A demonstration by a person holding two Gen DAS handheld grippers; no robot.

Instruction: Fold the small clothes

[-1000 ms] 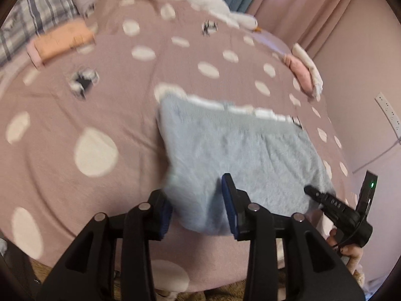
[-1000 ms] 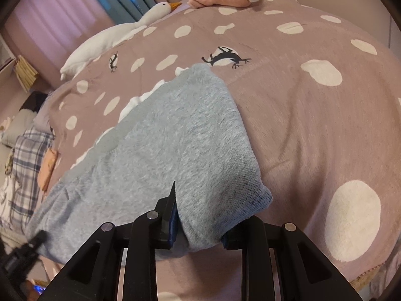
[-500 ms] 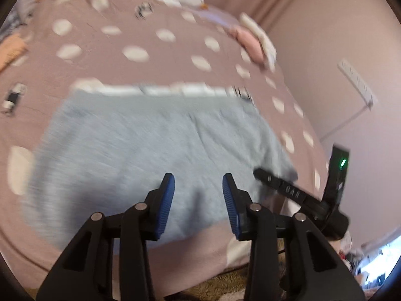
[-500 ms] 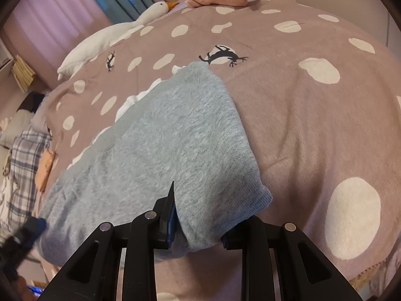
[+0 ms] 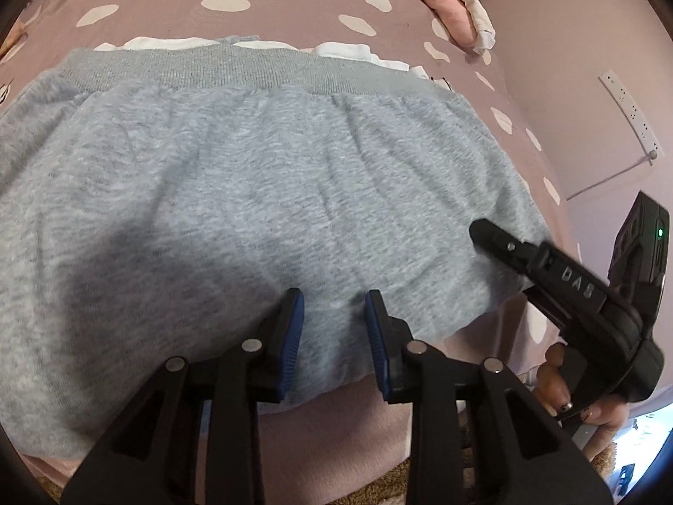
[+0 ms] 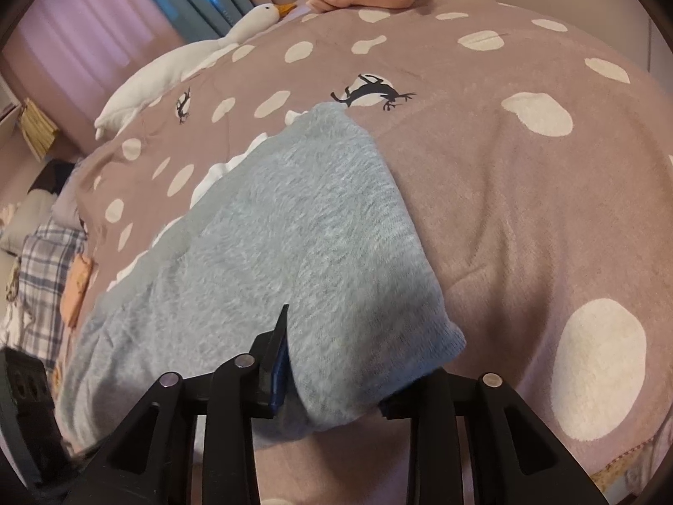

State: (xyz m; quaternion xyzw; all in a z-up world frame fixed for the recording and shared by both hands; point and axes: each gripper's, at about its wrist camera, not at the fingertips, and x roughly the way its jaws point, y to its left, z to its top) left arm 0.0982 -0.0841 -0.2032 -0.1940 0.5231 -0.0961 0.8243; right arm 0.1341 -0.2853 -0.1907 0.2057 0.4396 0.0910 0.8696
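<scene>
Left wrist view: the left hand-held gripper (image 5: 334,328) hangs with fingers spread over the near edge of the grey shorts (image 5: 260,193), which lie flat on the dotted bedspread (image 5: 235,2), waistband at the far side. It alone shows the right hand-held gripper (image 5: 483,231) biting the shorts' right corner. Right wrist view shows that gripper (image 6: 336,362) pinching the cloth corner, plus a goose plush (image 6: 189,59) beyond.

Setting: home bedroom. Evidence: bed (image 6: 525,210) covered by mauve spotted blanket with deer print; plush goose (image 6: 181,63) by the curtains (image 6: 84,29); plaid bedding (image 6: 46,277) at one side; folded pink and white clothes (image 5: 456,17) near the wall; power strip (image 5: 631,115) mounted on wall.
</scene>
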